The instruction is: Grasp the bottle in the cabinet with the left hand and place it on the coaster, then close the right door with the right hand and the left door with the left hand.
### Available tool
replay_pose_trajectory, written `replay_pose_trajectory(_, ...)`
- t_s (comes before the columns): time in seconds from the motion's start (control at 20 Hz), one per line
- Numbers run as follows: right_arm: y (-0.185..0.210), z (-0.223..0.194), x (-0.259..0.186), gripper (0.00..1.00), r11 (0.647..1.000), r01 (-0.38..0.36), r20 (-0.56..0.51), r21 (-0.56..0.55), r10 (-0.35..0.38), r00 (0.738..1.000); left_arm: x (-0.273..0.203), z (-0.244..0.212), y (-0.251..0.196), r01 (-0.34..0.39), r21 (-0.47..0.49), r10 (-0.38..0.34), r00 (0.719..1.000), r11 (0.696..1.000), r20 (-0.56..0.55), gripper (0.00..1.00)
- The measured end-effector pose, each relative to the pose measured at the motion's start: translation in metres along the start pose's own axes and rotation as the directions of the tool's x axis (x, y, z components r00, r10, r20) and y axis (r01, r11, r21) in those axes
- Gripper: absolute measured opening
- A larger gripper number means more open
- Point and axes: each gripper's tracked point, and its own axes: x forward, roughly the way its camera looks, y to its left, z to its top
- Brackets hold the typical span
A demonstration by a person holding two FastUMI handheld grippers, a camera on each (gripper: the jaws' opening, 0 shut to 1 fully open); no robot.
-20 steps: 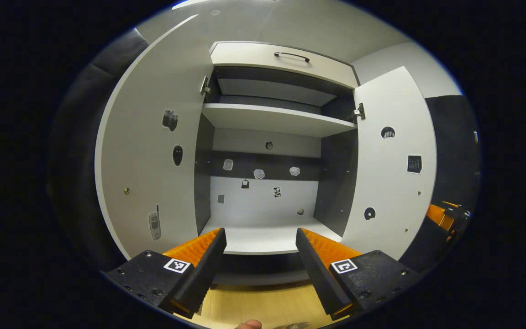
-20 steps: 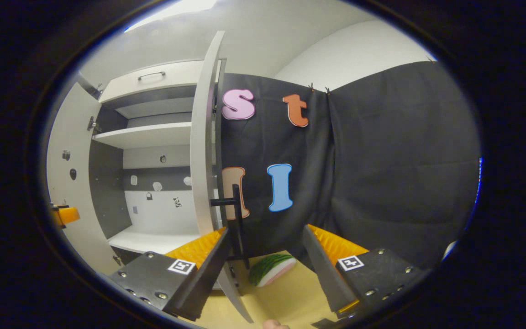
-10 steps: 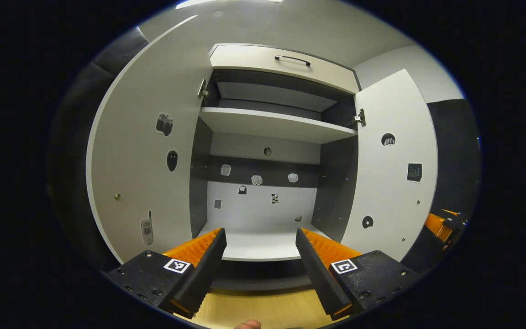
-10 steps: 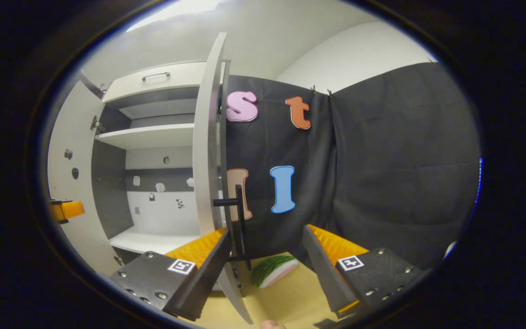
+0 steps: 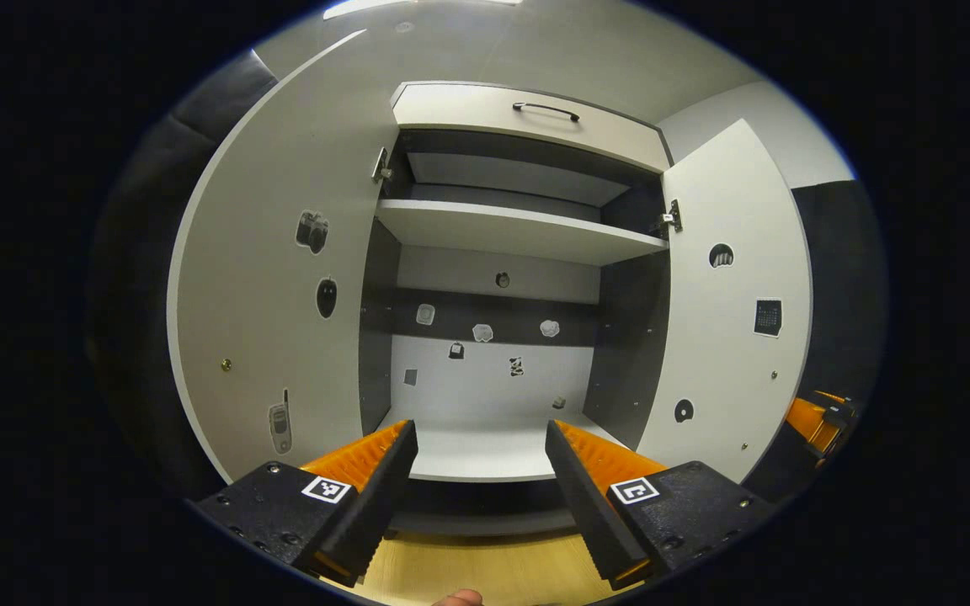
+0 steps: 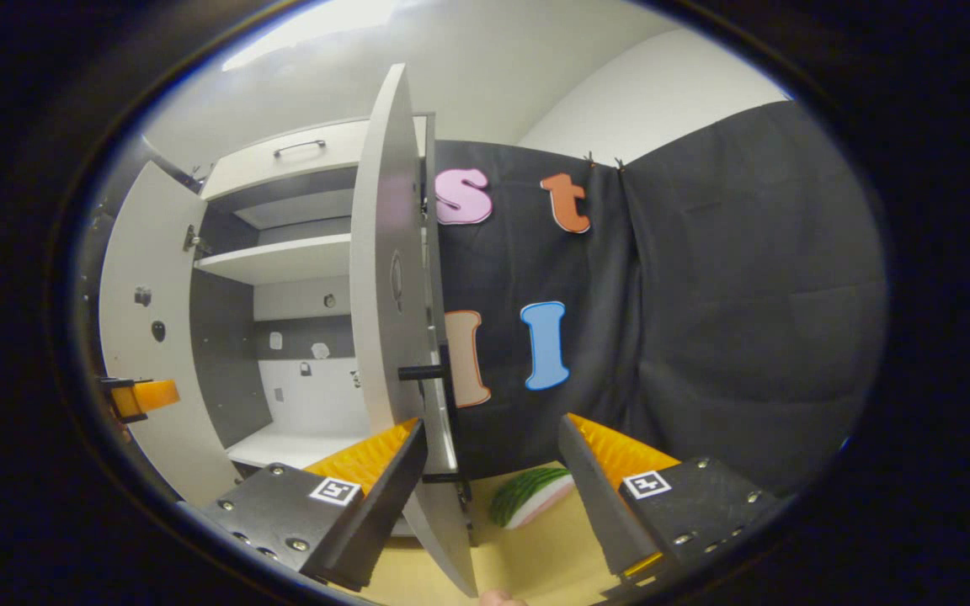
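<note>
— So, where does the left gripper (image 5: 478, 438) stand?

— It faces straight into the open cabinet (image 5: 502, 337). Its two fingers are spread wide with nothing between them; through the gap I see the pale lower shelf (image 5: 485, 450) and, below its front edge, a strip of yellow wooden tabletop (image 5: 485, 572).

— And the doors?

— Both are swung out. In the left gripper view the left door (image 5: 274, 278) stands wide on one side, with small stickers on its inner face, and the right door (image 5: 733, 320) stands open on the other, also stickered. An upper shelf (image 5: 519, 231) crosses the cabinet, and a drawer front with a dark handle (image 5: 546, 108) sits above it.

— The bottle?

— I cannot find it in either view, and the same goes for the coaster. The lower shelf shows bare, with only little stickers on the back panel (image 5: 485, 379).

— What about the right gripper (image 6: 493, 446)?

— Its fingers are also parted and grip nothing. The right door (image 6: 388, 278) is seen nearly edge-on just ahead of it, and the door's black bar handle (image 6: 451, 421) lies just beside the finger on the left of the right gripper view — whether they touch I cannot tell.

— Anything else nearby?

— A watermelon-slice toy (image 6: 531, 497) lies on the tabletop between those fingers, farther off, in front of the black cloth wall (image 6: 704, 320). At the far left edge of the right gripper view the other gripper pokes in beside the left door.
</note>
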Motion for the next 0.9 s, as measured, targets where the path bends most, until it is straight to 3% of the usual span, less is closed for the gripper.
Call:
replay_pose_trajectory(0.05, 0.006, 0.001, 0.001, 0.98, 1.0, -0.01, 0.0, 0.001, 0.01, 1.0, 0.0, 0.0, 0.002, -0.003, -0.004, 0.003, 1.0, 1.0, 0.001, 0.96)
replay_pose_trajectory(0.2, 0.019, -0.001, 0.003, 0.98, 0.999, -0.042, -0.007, 0.003, 0.042, 0.999, -0.005, 0.001, 0.01, -0.022, -0.001, 0.022, 1.0, 1.0, 0.004, 0.92)
replay_pose_trajectory(0.25, 0.023, -0.002, 0.002, 0.98, 0.999, -0.053, -0.011, 0.006, 0.053, 0.999, -0.006, -0.001, 0.014, -0.031, 0.001, 0.031, 1.0, 1.0, 0.003, 0.96)
replay_pose_trajectory(0.3, 0.027, -0.003, 0.002, 0.93, 0.998, -0.062, -0.013, 0.009, 0.062, 0.998, -0.007, -0.001, 0.018, -0.039, 0.001, 0.039, 0.999, 0.999, -0.001, 0.96)
replay_pose_trajectory(0.35, 0.03, -0.003, 0.002, 0.98, 0.998, -0.07, -0.015, 0.01, 0.07, 0.997, -0.009, -0.002, 0.021, -0.046, 0.0, 0.046, 0.999, 0.999, -0.002, 0.96)
replay_pose_trajectory(0.4, 0.033, -0.004, 0.003, 0.98, 0.997, -0.075, -0.015, 0.01, 0.075, 0.997, -0.012, -0.003, 0.024, -0.052, -0.003, 0.052, 0.999, 0.999, -0.003, 0.92)
replay_pose_trajectory(0.55, 0.039, -0.004, 0.003, 0.98, 0.996, -0.083, -0.018, 0.015, 0.083, 0.996, -0.018, -0.003, 0.038, -0.08, -0.004, 0.08, 0.997, 0.997, -0.004, 0.96)
replay_pose_trajectory(0.6, 0.041, -0.005, 0.004, 0.93, 0.996, -0.084, -0.018, 0.021, 0.085, 0.996, -0.02, -0.003, 0.043, -0.093, -0.003, 0.093, 0.996, 0.996, -0.006, 0.96)
replay_pose_trajectory(0.65, 0.044, -0.006, 0.004, 0.98, 0.996, -0.088, -0.02, 0.027, 0.088, 0.996, -0.022, -0.003, 0.049, -0.104, -0.002, 0.104, 0.995, 0.995, -0.006, 0.96)
replay_pose_trajectory(0.7, 0.047, -0.008, 0.004, 0.93, 0.995, -0.093, -0.022, 0.031, 0.093, 0.995, -0.023, -0.002, 0.054, -0.116, -0.005, 0.116, 0.993, 0.993, -0.005, 0.92)
replay_pose_trajectory(0.75, 0.051, -0.008, 0.005, 0.93, 0.994, -0.099, -0.024, 0.034, 0.1, 0.995, -0.025, -0.002, 0.058, -0.125, -0.007, 0.125, 0.992, 0.992, -0.004, 0.96)
replay_pose_trajectory(0.9, 0.063, -0.009, 0.007, 0.93, 0.993, -0.119, -0.026, 0.029, 0.119, 0.992, -0.031, 0.0, 0.071, -0.154, -0.009, 0.154, 0.988, 0.988, 0.001, 0.96)
